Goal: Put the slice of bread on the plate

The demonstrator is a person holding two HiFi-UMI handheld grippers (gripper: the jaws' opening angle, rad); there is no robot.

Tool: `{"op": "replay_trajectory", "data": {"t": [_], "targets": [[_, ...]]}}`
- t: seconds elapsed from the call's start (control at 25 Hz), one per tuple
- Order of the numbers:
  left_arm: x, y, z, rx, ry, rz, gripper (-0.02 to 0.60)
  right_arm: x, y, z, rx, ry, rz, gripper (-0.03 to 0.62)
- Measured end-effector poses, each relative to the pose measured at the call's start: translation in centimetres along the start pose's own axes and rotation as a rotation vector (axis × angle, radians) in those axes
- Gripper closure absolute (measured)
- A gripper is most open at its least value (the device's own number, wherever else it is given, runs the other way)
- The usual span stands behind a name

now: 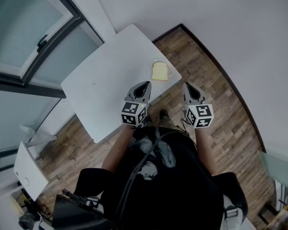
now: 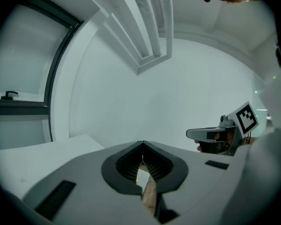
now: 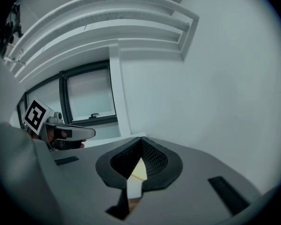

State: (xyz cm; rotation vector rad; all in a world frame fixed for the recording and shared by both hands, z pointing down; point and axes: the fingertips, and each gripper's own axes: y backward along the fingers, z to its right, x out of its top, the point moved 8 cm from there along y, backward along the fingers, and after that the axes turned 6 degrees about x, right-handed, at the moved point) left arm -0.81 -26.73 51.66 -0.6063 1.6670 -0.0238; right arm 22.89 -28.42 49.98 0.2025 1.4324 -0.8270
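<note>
A pale yellow slice of bread [image 1: 159,72] lies on a small white plate [image 1: 156,62] at the near right corner of the white table [image 1: 105,85]. My left gripper [image 1: 146,84] hovers just short of that corner, shut and empty. My right gripper [image 1: 186,85] is held beside it over the wooden floor, also shut with nothing in it. In the left gripper view the jaws [image 2: 142,143] meet at their tips, and the right gripper [image 2: 192,134] shows at the right. In the right gripper view the closed jaws [image 3: 141,138] leave a gap through which a bit of the bread [image 3: 139,170] shows.
A large window [image 1: 33,37] runs along the table's left side and a white wall [image 1: 221,18] stands behind it. Wooden floor [image 1: 230,109] lies to the right of the table. A white chair [image 1: 29,166] stands at the lower left.
</note>
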Motion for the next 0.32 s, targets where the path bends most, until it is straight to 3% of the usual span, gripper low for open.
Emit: {"op": "replay_trajectory", "data": {"t": [0.32], "targets": [[-0.09, 0.01, 0.30, -0.012, -0.003, -0.001, 0.575, -0.24, 0.05, -0.12, 0.018, -0.013, -0.002, 0.586]]}}
